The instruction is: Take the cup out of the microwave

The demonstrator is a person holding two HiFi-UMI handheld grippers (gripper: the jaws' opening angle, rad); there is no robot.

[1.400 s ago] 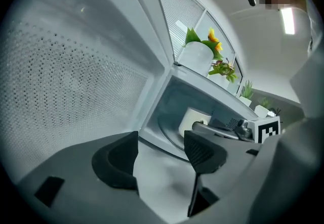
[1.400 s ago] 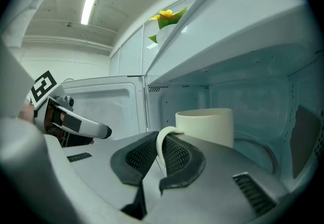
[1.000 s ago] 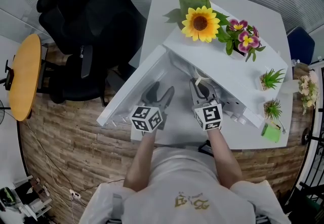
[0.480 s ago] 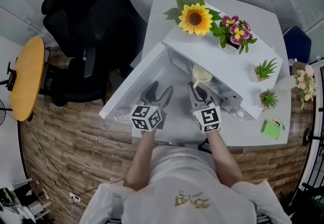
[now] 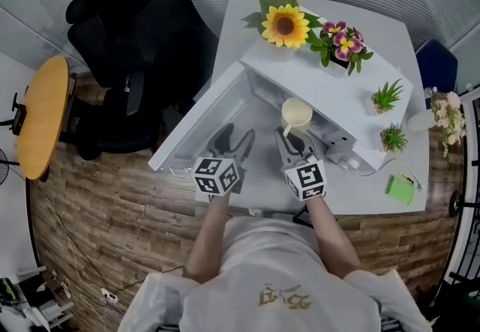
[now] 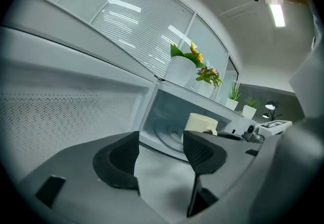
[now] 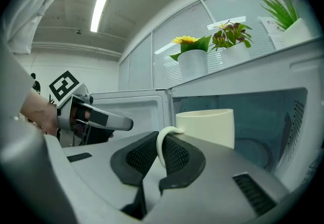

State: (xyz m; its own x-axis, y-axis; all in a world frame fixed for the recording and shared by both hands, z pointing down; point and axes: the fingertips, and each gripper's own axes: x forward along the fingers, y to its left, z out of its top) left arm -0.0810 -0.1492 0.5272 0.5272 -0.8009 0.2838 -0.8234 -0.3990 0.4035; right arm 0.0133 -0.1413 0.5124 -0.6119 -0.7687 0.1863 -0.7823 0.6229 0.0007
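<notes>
Your right tongs (image 5: 291,143) are clamped narrow on the cup (image 5: 296,112) — its curved handle (image 7: 159,145) is pinched between the two pads. The cup stands upright at the open mouth of the microwave (image 5: 300,72), just beyond the tong tips and right of the door (image 5: 199,124), which swings out to the left. Your left tongs (image 5: 234,143) hang wide over the counter (image 5: 261,192), just left of the right pair — nothing between their pads. A sunflower (image 5: 285,25) stands on the microwave's far top.
</notes>
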